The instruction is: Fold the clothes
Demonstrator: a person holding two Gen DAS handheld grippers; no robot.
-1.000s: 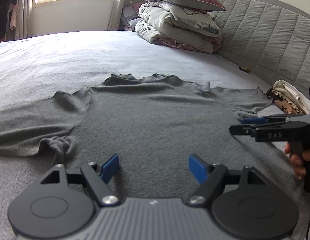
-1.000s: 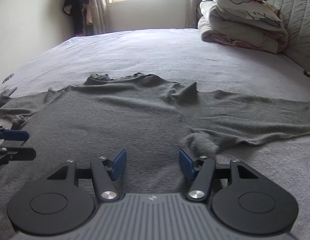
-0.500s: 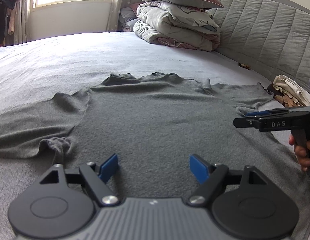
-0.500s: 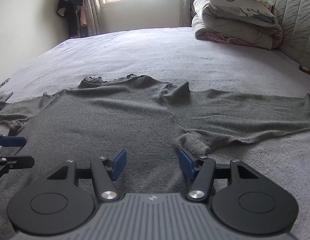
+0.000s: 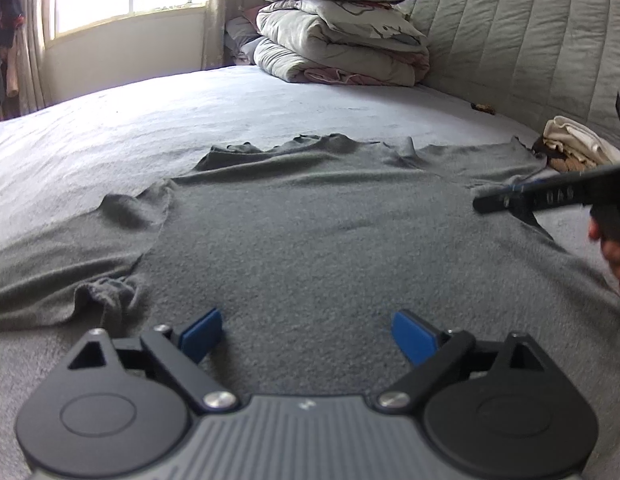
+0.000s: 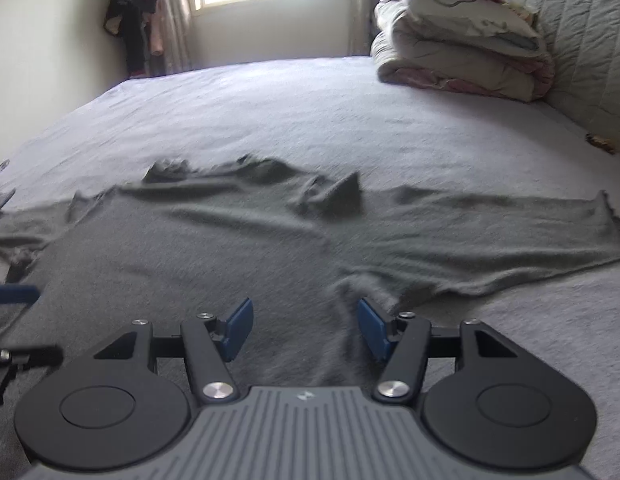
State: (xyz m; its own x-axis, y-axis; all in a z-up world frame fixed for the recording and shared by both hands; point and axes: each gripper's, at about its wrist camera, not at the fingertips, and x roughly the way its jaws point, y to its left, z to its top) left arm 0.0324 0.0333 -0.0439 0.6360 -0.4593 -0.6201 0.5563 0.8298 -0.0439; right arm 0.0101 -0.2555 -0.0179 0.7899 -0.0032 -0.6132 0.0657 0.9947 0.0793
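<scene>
- Two tools hover low over a dark grey sweater (image 5: 310,240) spread flat on the bed (image 5: 230,120).
- Our left tool (image 5: 306,330) has just been opening; its blue pads now stand wider apart than a second ago, with only flat cloth beneath them, nothing gripped.
- Our right tool (image 6: 306,328) keeps its pads apart and empty, near the bunched armpit fold.
- We judge that folding has not begun: both sleeves lie stretched outward.
- The sweater looks like soft, fuzzy knit, with a rumpled collar at the far edge and a small crumpled lump under the left sleeve.
- The bed cover is pale grey and finely textured.
</scene>
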